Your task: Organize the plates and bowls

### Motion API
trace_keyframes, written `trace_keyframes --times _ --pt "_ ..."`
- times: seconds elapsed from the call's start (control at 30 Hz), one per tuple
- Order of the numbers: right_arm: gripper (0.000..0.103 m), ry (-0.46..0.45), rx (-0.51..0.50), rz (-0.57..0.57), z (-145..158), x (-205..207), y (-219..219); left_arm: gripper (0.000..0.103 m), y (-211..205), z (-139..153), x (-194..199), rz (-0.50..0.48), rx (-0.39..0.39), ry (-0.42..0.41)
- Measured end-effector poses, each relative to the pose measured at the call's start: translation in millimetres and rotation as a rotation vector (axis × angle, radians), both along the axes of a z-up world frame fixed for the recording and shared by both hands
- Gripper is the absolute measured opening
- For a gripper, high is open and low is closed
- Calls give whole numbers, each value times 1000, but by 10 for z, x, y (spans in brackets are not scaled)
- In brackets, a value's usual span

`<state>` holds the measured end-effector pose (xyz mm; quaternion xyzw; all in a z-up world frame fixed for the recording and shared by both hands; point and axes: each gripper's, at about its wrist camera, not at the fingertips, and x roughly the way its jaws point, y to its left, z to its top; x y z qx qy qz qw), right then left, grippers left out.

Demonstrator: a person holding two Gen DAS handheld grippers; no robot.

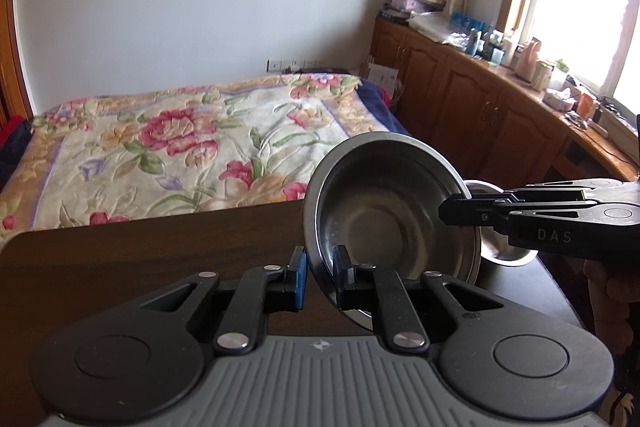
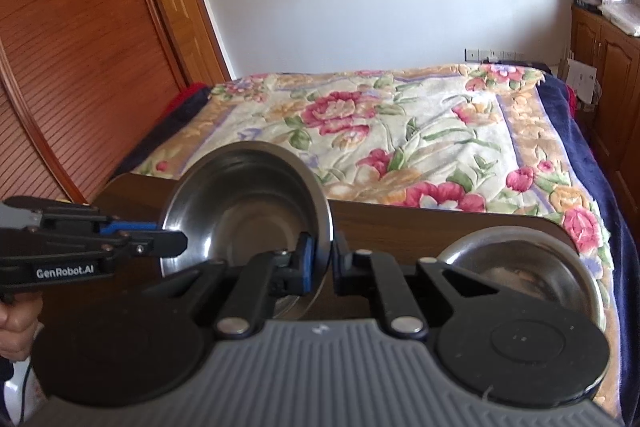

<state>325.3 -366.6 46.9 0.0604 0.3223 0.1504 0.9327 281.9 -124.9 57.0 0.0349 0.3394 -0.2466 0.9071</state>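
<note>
A: Two grippers on one steel bowl, tilted above the dark table?

B: Yes. Left gripper was clamped on its near rim, right gripper pinched the opposite rim (both nearly closed).

A: Second bowl?

B: Sat on the table, just beside the held bowl.

Left gripper points down at a slant, jaws pinched near together on the rim of the steel bowl. Right gripper reaches in from the opposite side, jaws clamped on that same rim. A hand wraps the left gripper's handle, fingers curled.
</note>
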Motion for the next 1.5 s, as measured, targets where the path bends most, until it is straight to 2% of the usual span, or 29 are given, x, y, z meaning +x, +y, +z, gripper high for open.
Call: trace_keyframes --times 0.17,0.47,1.0,1.17,1.5 --pt "11 -36 1 5 145 -228 23 14 83 126 -305 -19 -12 -36" --pt "11 -83 -9 9 299 -670 62 14 209 112 -784 -49 -38 -63" --pt "12 -53 -7 31 53 -1310 118 14 416 -286 -1381 -83 -79 -18" --pt "12 -35 -12 35 -53 -1426 146 14 411 -400 -1413 -83 -58 1" --pt "11 -27 -81 51 -183 -1561 275 14 374 -537 -1426 -99 28 -27"
